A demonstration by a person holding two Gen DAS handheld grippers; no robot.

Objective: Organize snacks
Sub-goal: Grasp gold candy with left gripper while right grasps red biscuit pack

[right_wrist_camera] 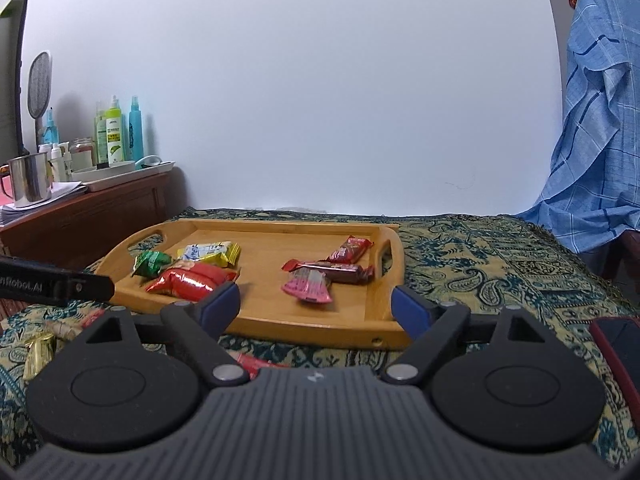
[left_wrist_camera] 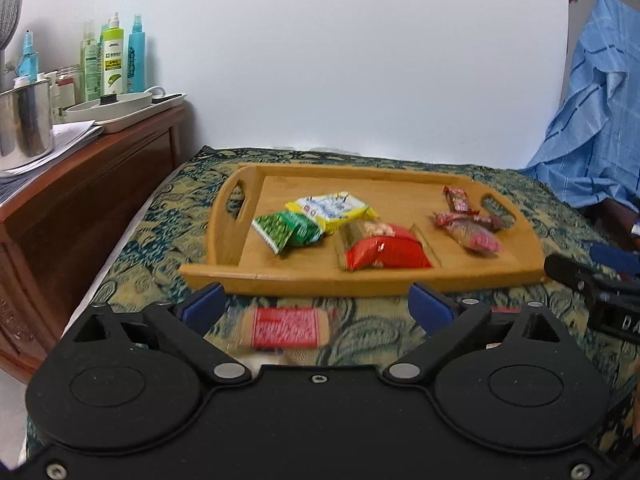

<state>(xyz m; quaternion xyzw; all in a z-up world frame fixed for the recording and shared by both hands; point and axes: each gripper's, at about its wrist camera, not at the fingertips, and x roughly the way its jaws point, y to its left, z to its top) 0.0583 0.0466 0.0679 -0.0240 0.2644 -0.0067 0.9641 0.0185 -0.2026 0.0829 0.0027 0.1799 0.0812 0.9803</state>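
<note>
A wooden tray (left_wrist_camera: 400, 276) (right_wrist_camera: 360, 332) lies on the patterned cloth. Its left part holds a green packet (left_wrist_camera: 286, 232) (right_wrist_camera: 151, 263), a yellow packet (left_wrist_camera: 332, 209) (right_wrist_camera: 209, 254) and a red bag (left_wrist_camera: 382, 252) (right_wrist_camera: 188, 282). Its right part holds a pink packet (left_wrist_camera: 476, 236) (right_wrist_camera: 308, 286) and dark red bars (left_wrist_camera: 458, 200) (right_wrist_camera: 344, 270). My left gripper (left_wrist_camera: 316, 304) is open, low over the cloth, with a red-labelled snack (left_wrist_camera: 286, 327) between its blue fingers (left_wrist_camera: 204, 304), in front of the tray. My right gripper (right_wrist_camera: 316, 306) is open and empty at the tray's near edge.
More loose snacks lie on the cloth at the left in the right wrist view, a gold one (right_wrist_camera: 38, 354) and a red one (right_wrist_camera: 256, 362). A wooden cabinet (left_wrist_camera: 80, 200) with bottles, a steel mug (left_wrist_camera: 24, 124) and a white tray stands left. A dark red phone (right_wrist_camera: 620, 352) lies right. Blue cloth (left_wrist_camera: 592, 128) hangs right.
</note>
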